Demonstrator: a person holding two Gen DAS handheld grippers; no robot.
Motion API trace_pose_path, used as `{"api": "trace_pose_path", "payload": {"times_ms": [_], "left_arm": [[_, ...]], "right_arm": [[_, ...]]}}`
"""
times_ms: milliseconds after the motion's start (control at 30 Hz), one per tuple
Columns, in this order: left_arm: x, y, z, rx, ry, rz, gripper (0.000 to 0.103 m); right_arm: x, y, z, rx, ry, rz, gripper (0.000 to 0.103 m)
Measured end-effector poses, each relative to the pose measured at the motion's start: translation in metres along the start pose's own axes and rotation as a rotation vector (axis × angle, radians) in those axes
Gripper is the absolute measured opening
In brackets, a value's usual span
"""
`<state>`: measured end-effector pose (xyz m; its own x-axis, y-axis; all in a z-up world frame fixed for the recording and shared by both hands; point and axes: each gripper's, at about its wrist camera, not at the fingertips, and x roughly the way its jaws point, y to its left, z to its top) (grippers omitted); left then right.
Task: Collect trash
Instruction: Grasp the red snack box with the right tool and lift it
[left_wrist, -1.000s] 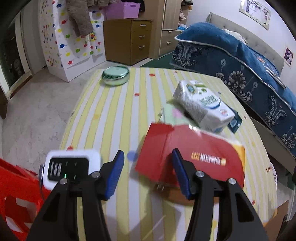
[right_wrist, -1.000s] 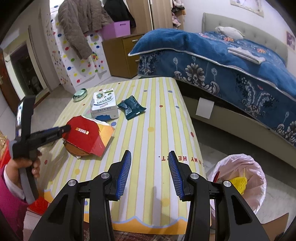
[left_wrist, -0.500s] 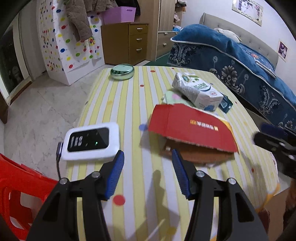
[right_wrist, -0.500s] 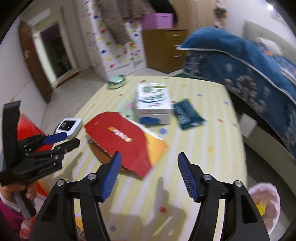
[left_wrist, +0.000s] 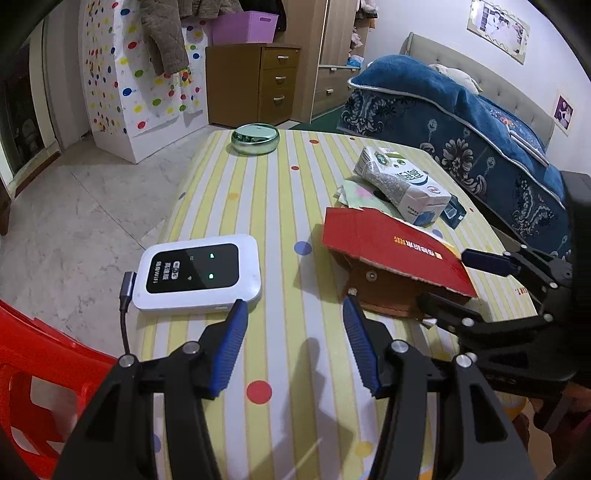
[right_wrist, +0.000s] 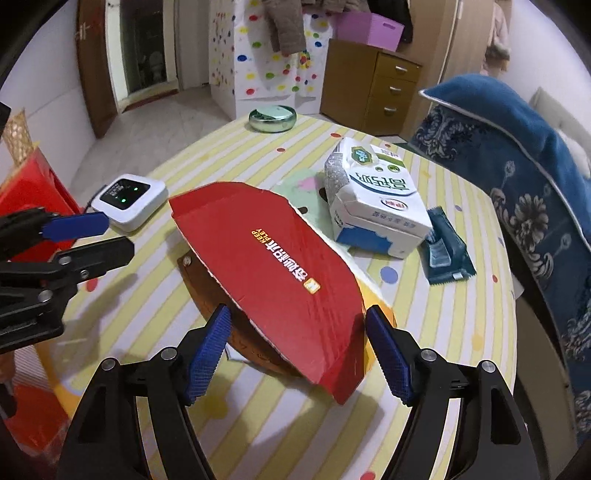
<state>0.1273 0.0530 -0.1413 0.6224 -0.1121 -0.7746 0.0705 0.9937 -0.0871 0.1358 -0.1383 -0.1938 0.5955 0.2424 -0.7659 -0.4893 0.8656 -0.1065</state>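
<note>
Right tool (right_wrist: 297, 343) is now sitting low over the near end of the red carton (right_wrist: 273, 269), where a second ago it was hanging back past the surface (right_wrist: 461, 332) edge with nothing between its fingers. Its jaws are opening wide, blue pads bracketing the carton's near end, not pressing on it yet. Likely next step: close on the carton and carry it off as trash.

Left tool (left_wrist: 291, 343) is about half open and empty, over bare striped cloth; it has slid away from the carton, which now lies ahead and right of it, white wifi box (left_wrist: 197, 275) just ahead on its left.

Right wrist view is showing what the left one mostly hides: teal wrapper (right_wrist: 445, 251) flat beside the white tissue pack (right_wrist: 373, 199), both beyond the carton, and the brown thing under the carton only partly visible. Left wrist view is showing the right tool (left_wrist: 447, 280) from the side, fingers above and below the carton's corner, plus the wifi box's cable, barely visible in the other view.
</note>
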Motion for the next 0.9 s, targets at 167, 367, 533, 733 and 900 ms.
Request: {"api": "trace_pose_path", "payload": {"times_ms": [167,367,533,733,900], "left_arm": [[0.001,0.001,-0.001,-0.006,0.001,-0.001,0.052],[-0.004,-0.001,-0.003,0.003,-0.004,-0.004,0.052],[-0.011,-0.01,-0.007,0.016,0.0,-0.021,0.052],[-0.016,-0.021,-0.015,0.037,0.012,-0.02,0.052],[-0.02,-0.025,-0.019,0.047,0.016,-0.014,0.052]], "right_arm": [[0.004,0.001,0.005,0.001,-0.008,-0.003,0.07],[-0.017,-0.005,0.008,0.038,-0.054,-0.002,0.045],[-0.037,-0.017,0.01,0.072,-0.097,-0.037,0.016],[-0.058,-0.032,0.006,0.169,-0.084,-0.032,0.009],[-0.079,-0.044,-0.009,0.294,-0.098,0.051,0.008]]}}
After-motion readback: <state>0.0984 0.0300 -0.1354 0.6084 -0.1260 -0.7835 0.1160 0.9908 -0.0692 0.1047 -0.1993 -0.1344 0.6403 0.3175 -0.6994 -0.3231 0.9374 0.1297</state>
